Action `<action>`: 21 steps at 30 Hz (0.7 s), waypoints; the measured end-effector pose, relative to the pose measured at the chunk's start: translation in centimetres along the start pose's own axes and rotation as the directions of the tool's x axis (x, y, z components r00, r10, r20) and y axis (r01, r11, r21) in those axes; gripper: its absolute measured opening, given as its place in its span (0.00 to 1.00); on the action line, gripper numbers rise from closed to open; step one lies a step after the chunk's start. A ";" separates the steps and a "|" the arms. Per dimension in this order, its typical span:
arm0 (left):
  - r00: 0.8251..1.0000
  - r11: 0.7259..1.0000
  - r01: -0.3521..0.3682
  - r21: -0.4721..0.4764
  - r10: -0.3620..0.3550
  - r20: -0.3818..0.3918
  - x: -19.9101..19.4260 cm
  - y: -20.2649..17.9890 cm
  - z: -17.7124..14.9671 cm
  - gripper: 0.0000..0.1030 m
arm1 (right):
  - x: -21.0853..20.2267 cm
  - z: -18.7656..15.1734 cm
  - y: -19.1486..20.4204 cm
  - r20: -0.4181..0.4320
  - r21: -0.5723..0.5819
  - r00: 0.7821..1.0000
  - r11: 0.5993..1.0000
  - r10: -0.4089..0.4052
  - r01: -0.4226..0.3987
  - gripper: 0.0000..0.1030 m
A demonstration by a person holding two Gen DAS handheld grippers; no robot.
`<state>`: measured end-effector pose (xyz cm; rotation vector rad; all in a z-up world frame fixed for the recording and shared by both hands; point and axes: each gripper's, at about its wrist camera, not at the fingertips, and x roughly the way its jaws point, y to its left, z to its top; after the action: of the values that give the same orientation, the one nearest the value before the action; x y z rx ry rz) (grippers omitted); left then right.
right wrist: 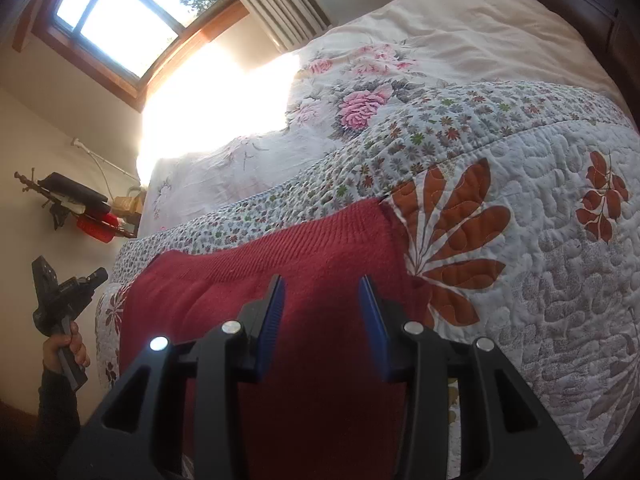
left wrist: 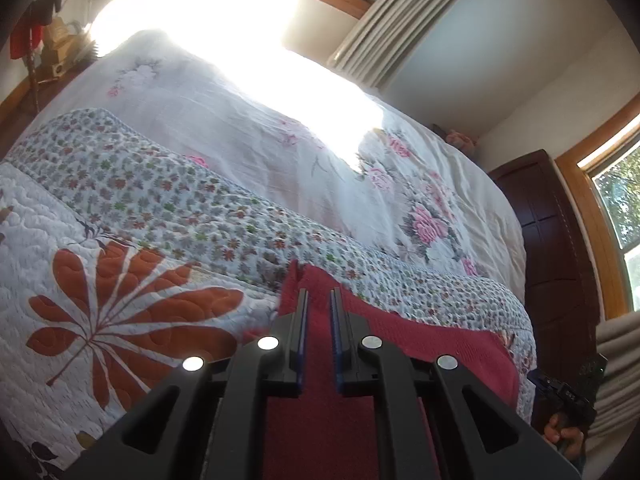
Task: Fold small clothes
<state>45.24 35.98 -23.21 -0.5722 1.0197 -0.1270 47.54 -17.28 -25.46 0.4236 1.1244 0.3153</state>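
The left tool (left wrist: 319, 300) has its blue-padded fingers drawn near together with a narrow gap showing between them; red knit shows in that gap, but whether the pads pinch it cannot be told. The right tool (right wrist: 322, 292) stands with its fingers well apart, holding nothing, poised over the middle of the red knitted garment (right wrist: 280, 272). That garment lies spread on the quilt (right wrist: 540, 248), white with orange leaf prints, across the near part of the bed. In the right wrist view its ribbed far edge runs along the quilt's small-flowered border, and its right corner touches an orange leaf; bare quilt lies open to the right. The left wrist view shows the garment's left corner just past the fingertips, with open quilt to the left. Beyond lies a rose-printed sheet (left wrist: 400, 184), washed out by sunlight. Only the right wrist view shows the window (right wrist: 116, 12); only the left shows the dark wooden headboard (left wrist: 556, 232).
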 end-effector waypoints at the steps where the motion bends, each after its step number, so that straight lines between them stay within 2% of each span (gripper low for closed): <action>1: 0.997 0.997 0.066 0.036 -0.065 -0.037 -0.1 -1.4 -1.3 0.09 | 0.2 -1.1 0.6 -0.010 -0.012 1.000 1.000 0.014 -0.014 0.36; 2: 0.992 0.992 0.101 0.076 -0.094 -0.084 0.4 -3.0 -2.8 0.10 | 0.9 -2.0 1.3 -0.031 -0.033 0.999 0.999 0.020 -0.021 0.36; 3: 0.989 0.987 0.104 0.123 -0.089 -0.120 1.2 -4.2 -4.3 0.11 | 1.9 -2.9 2.0 -0.055 -0.058 0.998 0.998 0.015 -0.019 0.33; 5: 0.988 0.977 0.017 0.214 0.016 -0.154 3.3 -4.7 -7.1 0.11 | 4.0 -4.0 2.6 -0.085 -0.081 0.996 0.997 -0.011 0.004 0.33; 6: 0.983 0.971 -0.043 0.235 0.083 -0.162 4.4 -3.9 -8.1 0.11 | 4.5 -4.3 2.9 -0.072 -0.106 0.997 0.994 -0.038 0.030 0.31; 7: 0.980 0.968 -0.087 0.237 0.125 -0.152 4.9 -2.6 -8.7 0.06 | 4.6 -4.4 3.1 -0.057 -0.130 0.997 0.990 -0.061 0.053 0.28; 9: 0.980 0.970 -0.129 0.206 0.157 -0.126 5.0 -0.4 -9.0 0.02 | 3.8 -4.6 2.9 -0.047 -0.121 0.997 0.991 -0.062 0.056 0.28; 12: 0.982 0.975 -0.144 0.167 0.162 -0.100 2.7 0.6 -9.0 0.02 | 1.4 -5.3 2.4 -0.031 -0.087 0.998 0.995 -0.051 0.048 0.31; 14: 0.989 0.976 -0.122 0.178 0.134 -0.057 0.1 -0.6 -9.5 0.04 | -0.5 -6.6 2.5 -0.027 -0.069 1.000 0.998 -0.007 0.005 0.31; 16: 1.000 0.983 -0.011 0.182 0.015 -0.024 -2.8 -2.3 -10.6 0.05 | -1.4 -8.4 2.8 -0.039 -0.059 0.998 0.997 0.044 -0.046 0.31; 18: 0.997 0.976 0.071 0.206 -0.066 -0.032 -4.1 -3.8 -12.7 0.09 | -1.1 -10.5 2.9 -0.069 -0.056 0.995 0.996 0.068 -0.072 0.31; 19: 0.997 0.970 0.065 0.232 -0.056 -0.045 -3.8 -4.4 -13.8 0.09 | -0.5 -11.5 2.8 -0.087 -0.054 0.994 0.996 0.067 -0.071 0.31; 21: 0.994 0.964 -0.019 0.264 0.046 -0.096 -1.3 -3.9 -15.9 0.09 | 0.9 -12.9 1.7 -0.118 -0.032 0.992 0.998 0.041 -0.045 0.28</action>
<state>31.90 26.95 -26.43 -0.3087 1.0894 -0.2611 36.04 -13.21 -30.05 0.4031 1.2236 0.4011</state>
